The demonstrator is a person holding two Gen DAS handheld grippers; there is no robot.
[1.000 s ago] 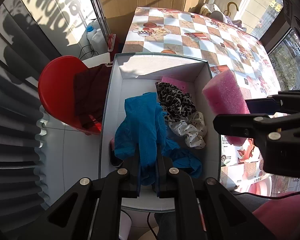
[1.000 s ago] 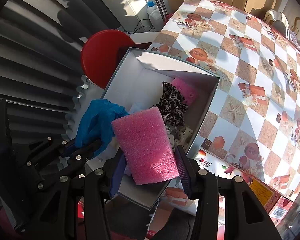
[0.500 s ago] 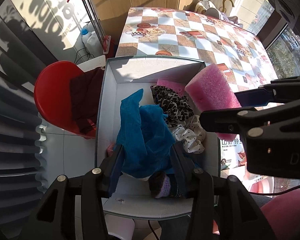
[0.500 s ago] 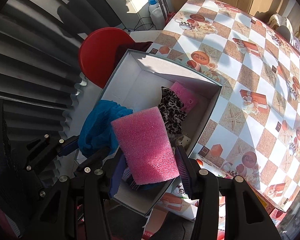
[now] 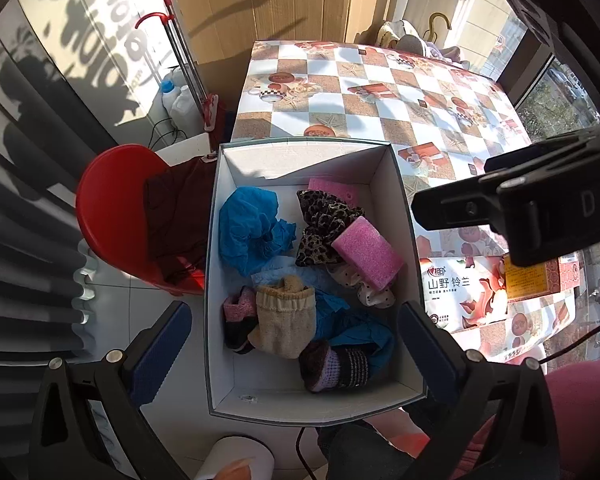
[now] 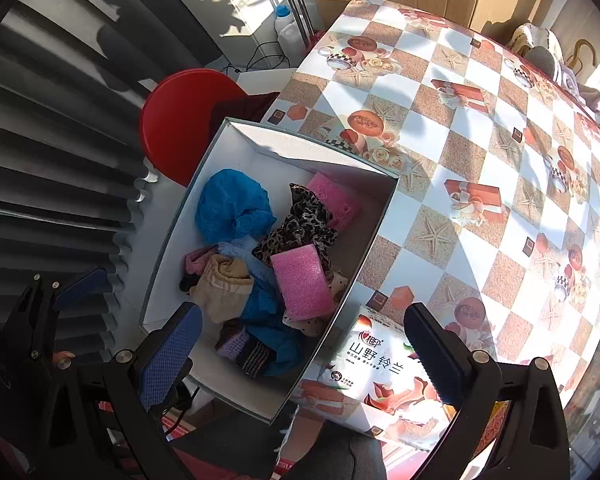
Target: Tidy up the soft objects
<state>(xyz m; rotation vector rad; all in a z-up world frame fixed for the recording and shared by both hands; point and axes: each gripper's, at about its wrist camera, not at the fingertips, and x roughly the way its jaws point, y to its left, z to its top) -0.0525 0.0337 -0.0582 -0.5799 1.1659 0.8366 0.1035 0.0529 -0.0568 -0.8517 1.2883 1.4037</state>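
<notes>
Open white cardboard box (image 5: 396, 216) sits at the near edge of the desk w/ checkered starfish-print cloth (image 5: 380, 92). All the soft stuff is inside it:
- 2 pink foam sponge blocks: one (image 5: 367, 252) on top of the pile, right-centre; the other (image 5: 334, 189) by the far wall.
- 1 leopard-print scrunchie (image 5: 324, 224), touching both blocks.
- 1 crumpled bright-blue cloth (image 5: 252, 230), far left.
- 1 beige knitted sock (image 5: 286, 320), near centre.
- 1 white polka-dot scrunchie (image 5: 374, 294), partly under the upper block.

Left gripper (image 5: 296, 332) and right gripper (image 6: 304, 338): jaws of both opening, spread wide above the box, nothing gripped.

1 red round plastic stool (image 5: 112, 216) stands left of the box. 1 printed packet w/ Chinese text (image 5: 460, 292) lies just right of it.
</notes>
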